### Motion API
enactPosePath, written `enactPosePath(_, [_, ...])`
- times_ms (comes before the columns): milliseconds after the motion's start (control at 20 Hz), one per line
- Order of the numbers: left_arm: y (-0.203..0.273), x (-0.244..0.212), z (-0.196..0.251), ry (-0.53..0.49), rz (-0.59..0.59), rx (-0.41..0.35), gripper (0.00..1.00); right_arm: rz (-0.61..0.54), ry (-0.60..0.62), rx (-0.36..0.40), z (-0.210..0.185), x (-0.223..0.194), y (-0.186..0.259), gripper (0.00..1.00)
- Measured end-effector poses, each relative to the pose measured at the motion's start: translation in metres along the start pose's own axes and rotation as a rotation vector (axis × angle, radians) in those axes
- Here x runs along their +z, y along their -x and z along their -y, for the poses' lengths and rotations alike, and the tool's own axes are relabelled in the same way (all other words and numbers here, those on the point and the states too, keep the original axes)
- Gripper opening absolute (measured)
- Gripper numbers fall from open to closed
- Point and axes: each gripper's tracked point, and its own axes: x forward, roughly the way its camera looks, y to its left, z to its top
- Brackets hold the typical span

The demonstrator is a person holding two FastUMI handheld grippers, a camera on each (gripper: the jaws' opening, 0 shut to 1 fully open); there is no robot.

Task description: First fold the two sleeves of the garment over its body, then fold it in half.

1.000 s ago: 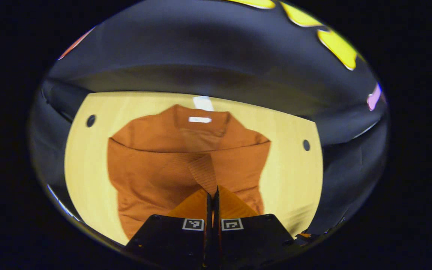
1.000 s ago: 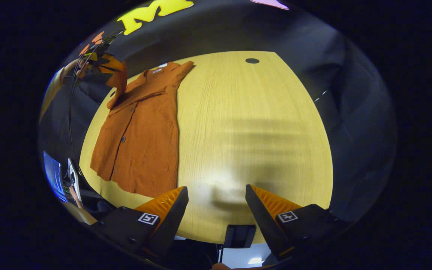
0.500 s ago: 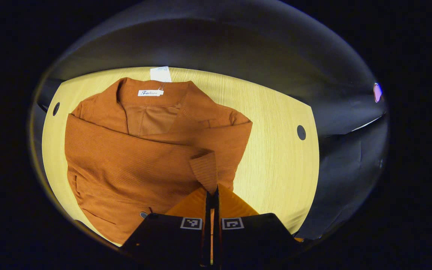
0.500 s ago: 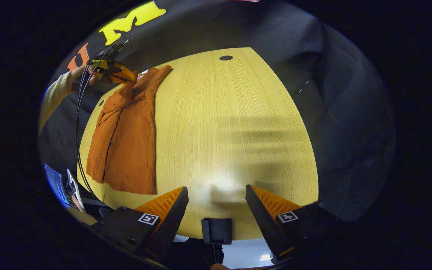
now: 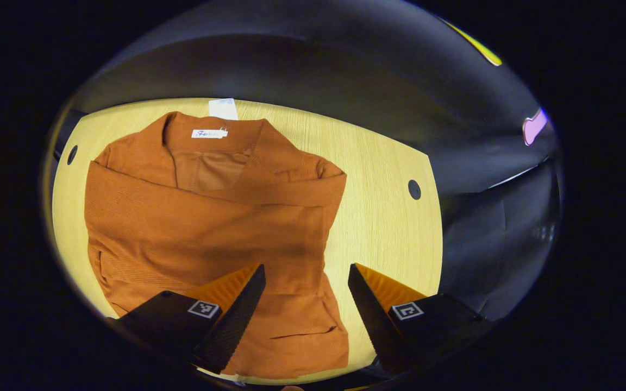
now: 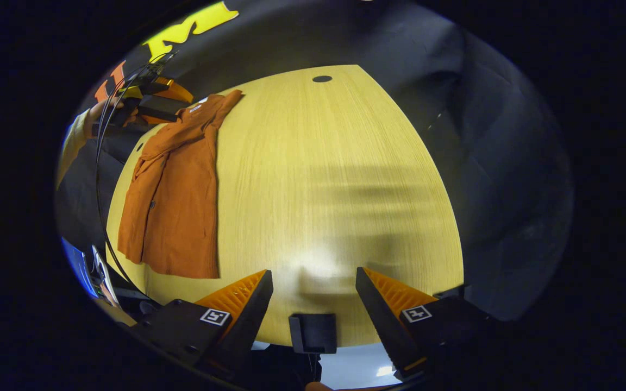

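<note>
Orange garment (image 5: 210, 228) flat on wooden table (image 6: 335, 179), both hand-held grippers (image 5: 305, 288) (image 6: 310, 293) wide apart, empty

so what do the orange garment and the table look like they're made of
Garment: looks like a soft, matte ribbed knit or corduroy-like cloth, judging by the fine parallel ridges and the way it creases; which one, I cannot tell. Table: pale wood or wood-look laminate, with straight grain lines and a slight sheen where light pools near the right gripper; solid or veneer is open.

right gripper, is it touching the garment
Apart. The right gripper view shows the right gripper open over bare table, with the garment lying off to one side.
</note>
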Motion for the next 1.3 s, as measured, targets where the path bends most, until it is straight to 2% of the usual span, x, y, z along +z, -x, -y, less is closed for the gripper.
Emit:
enactPosePath(50, [0.006, -0.006, -0.008, -0.010, 0.011, 0.005, 0.99, 0.011, 0.008, 0.012, -0.010, 0.006, 0.001, 0.98])
enactPosePath(100, [0.016, -0.013, -0.016, -0.028, 0.027, 0.012, 0.99, 0.020, 0.018, 0.024, -0.020, 0.012, 0.002, 0.95])
enactPosePath(300, [0.049, -0.053, -0.056, -0.056, 0.116, 0.028, 0.99, 0.042, 0.081, 0.049, -0.060, 0.021, -0.002, 0.94])
enactPosePath(400, [0.065, -0.084, -0.081, -0.055, 0.128, 0.045, 1.00, 0.037, 0.106, 0.056, -0.078, 0.018, -0.007, 0.99])
enactPosePath(450, [0.072, -0.100, -0.098, -0.056, 0.127, 0.067, 0.99, 0.028, 0.119, 0.054, -0.087, 0.015, -0.012, 0.95])
enactPosePath(500, [0.079, -0.114, -0.114, -0.048, 0.137, 0.083, 0.99, 0.019, 0.127, 0.055, -0.093, 0.011, -0.016, 0.98])
enactPosePath(950, [0.133, -0.230, -0.265, 0.109, 0.088, 0.249, 0.99, -0.060, 0.188, 0.055, -0.141, -0.018, -0.050, 0.99])
enactPosePath(1000, [0.140, -0.239, -0.276, 0.131, 0.082, 0.253, 0.99, -0.063, 0.192, 0.062, -0.144, -0.018, -0.052, 0.95])
enactPosePath(1150, [0.154, -0.262, -0.294, 0.184, 0.034, 0.223, 0.99, -0.106, 0.217, 0.076, -0.144, -0.028, -0.059, 0.98])
enactPosePath(1250, [0.159, -0.273, -0.292, 0.214, -0.011, 0.153, 0.99, -0.120, 0.200, 0.100, -0.139, -0.027, -0.063, 0.95])
enactPosePath(1300, [0.160, -0.276, -0.287, 0.226, -0.025, 0.104, 0.99, -0.143, 0.168, 0.139, -0.141, -0.028, -0.065, 0.99])
